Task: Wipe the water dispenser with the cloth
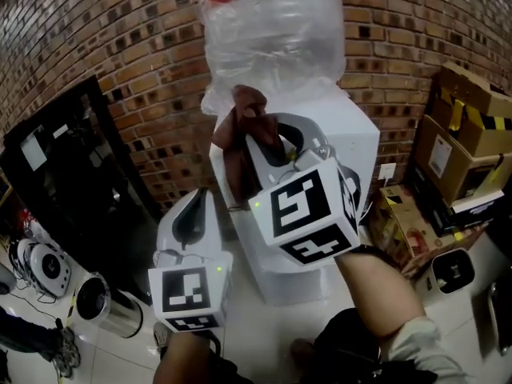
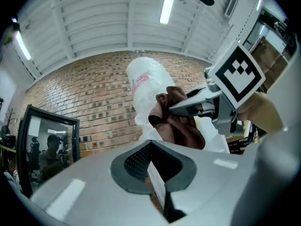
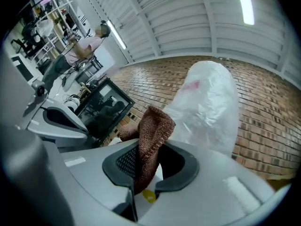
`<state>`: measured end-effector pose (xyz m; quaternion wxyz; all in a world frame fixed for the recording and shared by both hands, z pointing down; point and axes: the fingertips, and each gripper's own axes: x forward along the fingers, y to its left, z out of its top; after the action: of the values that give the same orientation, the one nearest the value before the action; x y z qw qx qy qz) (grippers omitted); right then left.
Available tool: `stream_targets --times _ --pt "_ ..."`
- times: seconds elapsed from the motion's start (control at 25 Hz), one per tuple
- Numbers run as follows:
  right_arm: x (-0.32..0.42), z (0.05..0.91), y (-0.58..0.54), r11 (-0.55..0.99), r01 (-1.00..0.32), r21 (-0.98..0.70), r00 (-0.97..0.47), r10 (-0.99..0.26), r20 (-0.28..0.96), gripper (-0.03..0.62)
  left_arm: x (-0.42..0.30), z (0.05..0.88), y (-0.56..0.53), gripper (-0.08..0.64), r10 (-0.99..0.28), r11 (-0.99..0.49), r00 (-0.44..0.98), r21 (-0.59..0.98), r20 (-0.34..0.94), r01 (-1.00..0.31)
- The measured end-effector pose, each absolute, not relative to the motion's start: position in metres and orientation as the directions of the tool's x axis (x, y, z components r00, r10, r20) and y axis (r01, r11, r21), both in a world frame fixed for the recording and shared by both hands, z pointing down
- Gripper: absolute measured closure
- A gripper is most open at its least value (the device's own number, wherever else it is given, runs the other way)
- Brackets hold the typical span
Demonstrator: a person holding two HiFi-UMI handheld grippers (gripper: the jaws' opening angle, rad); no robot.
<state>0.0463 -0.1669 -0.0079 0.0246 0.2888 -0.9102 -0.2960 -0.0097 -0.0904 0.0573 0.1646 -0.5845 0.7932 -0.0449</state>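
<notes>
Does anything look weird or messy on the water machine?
Yes, one thing: the big bottle on top of the white water dispenser is wrapped in a crinkled clear plastic bag, bunched up at its base. Nothing looks spilled or broken. The brown cloth just hangs from the right gripper.

The right gripper (image 1: 260, 146) is held high in front of the water dispenser (image 1: 352, 138), near its top. Its 2 jaws point up toward the dispenser and clamp the brown cloth (image 1: 240, 126), which bunches above the tips. The bare right forearm (image 1: 372, 286) runs from the marker cube down and away from the dispenser. The left gripper (image 1: 194, 206) sits lower, beside the dispenser on the person's left. Its 2 jaws are drawn together with nothing between them, and the left hand (image 1: 182, 357) is just behind its cube.
</notes>
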Motion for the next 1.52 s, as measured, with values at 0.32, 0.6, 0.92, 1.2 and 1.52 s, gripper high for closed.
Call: stream_targets --times 0.32,0.6,0.92,1.2,1.52 --pt "0.142 -0.006 -0.221 0.585 -0.643 0.494 -0.725 -0.672 -0.148 0.505 0.056 0.053 -0.122 0.56 -0.97 0.212 -0.168 -0.276 -0.176 -0.937" --pt "0.212 0.0 -0.257 0.519 -0.751 0.408 -0.619 -0.768 -0.163 0.505 0.099 0.061 -0.144 0.56 -0.982 0.168 -0.138 -0.256 -0.132 -0.952" --pt "0.24 0.013 -0.273 0.487 -0.8 0.351 -0.565 -0.807 -0.169 0.506 0.141 0.063 -0.147 0.56 -0.99 0.102 -0.068 -0.294 -0.123 -0.951" --pt "0.198 0.011 -0.203 0.596 -0.734 0.326 -0.676 -0.685 -0.271 0.506 0.074 0.088 -0.114 0.56 -0.973 0.202 -0.174 -0.199 -0.15 -0.959" --pt "0.058 0.088 -0.115 0.787 -0.436 0.436 -0.893 -0.437 -0.105 0.505 -0.006 0.107 -0.072 0.56 -0.934 0.349 -0.33 -0.145 -0.141 -0.926"
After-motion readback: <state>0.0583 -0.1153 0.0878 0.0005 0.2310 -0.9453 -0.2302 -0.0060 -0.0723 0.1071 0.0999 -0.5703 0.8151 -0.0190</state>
